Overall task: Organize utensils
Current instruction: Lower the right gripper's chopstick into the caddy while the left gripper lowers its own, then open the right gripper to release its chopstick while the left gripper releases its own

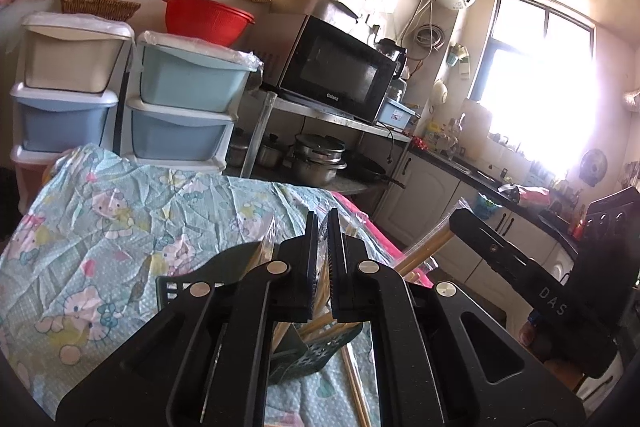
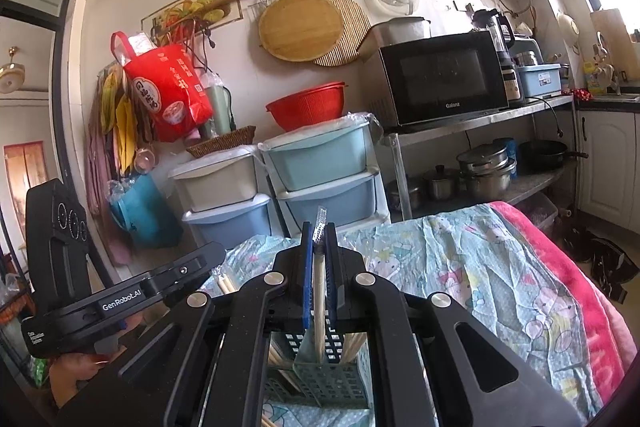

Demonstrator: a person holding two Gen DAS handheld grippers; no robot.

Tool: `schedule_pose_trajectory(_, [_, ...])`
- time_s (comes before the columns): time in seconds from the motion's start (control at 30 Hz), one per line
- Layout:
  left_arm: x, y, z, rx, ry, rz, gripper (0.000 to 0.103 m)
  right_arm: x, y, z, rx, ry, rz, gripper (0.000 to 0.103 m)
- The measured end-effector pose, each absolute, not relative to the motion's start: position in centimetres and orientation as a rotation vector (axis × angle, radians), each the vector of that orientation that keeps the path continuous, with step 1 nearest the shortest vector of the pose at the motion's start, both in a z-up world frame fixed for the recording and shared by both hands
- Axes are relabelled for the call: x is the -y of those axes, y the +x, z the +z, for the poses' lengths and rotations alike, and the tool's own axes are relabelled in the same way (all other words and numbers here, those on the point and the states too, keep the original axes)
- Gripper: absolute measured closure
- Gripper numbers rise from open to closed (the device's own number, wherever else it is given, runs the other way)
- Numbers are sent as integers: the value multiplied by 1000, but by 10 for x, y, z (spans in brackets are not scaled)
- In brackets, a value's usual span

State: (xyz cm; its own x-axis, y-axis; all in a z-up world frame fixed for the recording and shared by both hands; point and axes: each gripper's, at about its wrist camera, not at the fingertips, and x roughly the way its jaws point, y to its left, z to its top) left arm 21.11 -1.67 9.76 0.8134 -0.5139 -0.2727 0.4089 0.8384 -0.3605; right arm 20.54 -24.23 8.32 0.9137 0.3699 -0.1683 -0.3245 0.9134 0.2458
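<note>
Left gripper [image 1: 323, 227] pointed slightly below level, jaws closed on clear wrapper of chopstick bundle [image 1: 424, 251]; wooden ends stuck out to right. Right gripper [image 2: 319, 239] pointed likewise, jaws clamped on single wrapped chopstick [image 2: 319, 291], upright, lower end inside utensil basket [image 2: 320, 375].

Basket perforated, teal, stood on bench [image 1: 120, 227] under cartoon-print cloth; several chopsticks leaned inside. More chopsticks [image 1: 356, 387] lay loose on cloth beside basket.

Pink blanket [image 2: 580, 287] hung at bench's right edge. Cloth ahead of both grippers mostly bare; storage drawers [image 2: 328, 167] stood behind bench.
</note>
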Motion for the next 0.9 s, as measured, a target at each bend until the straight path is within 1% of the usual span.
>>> schedule_pose_trajectory(0.27, [15,211,90,-399,-302,-499,101,242,206,74,-242,207,349,96])
schedule_pose_trajectory(0.3, [15,210,90,-399,-300,-497,101,242,206,74,-243,205,347,96])
schedule_pose_trajectory(0.33, [15,210,89,-402,-299,-495,101,242,206,73,-244,204,345,91])
schedule_pose_trajectory(0.4, [13,210,89,-408,-300,-492,96,244,206,72,-253,206,343,84])
schedule_pose_trajectory(0.47, [12,209,89,-414,-303,-488,87,246,204,72,-253,205,340,83])
schedule_pose_trajectory(0.53, [10,207,89,-414,-304,-488,83,247,201,72,-249,199,330,79])
schedule_pose_trajectory(0.67, [10,204,91,-412,-298,-492,69,250,195,72,-245,193,318,75])
schedule_pose_trajectory(0.77, [9,200,92,-406,-298,-495,61,252,188,72,-238,184,300,72])
schedule_pose_trajectory(0.87, [8,194,93,-398,-299,-496,50,255,181,73,-225,174,283,66])
schedule_pose_trajectory(0.9, [7,193,94,-394,-300,-495,48,256,179,73,-221,170,278,65])
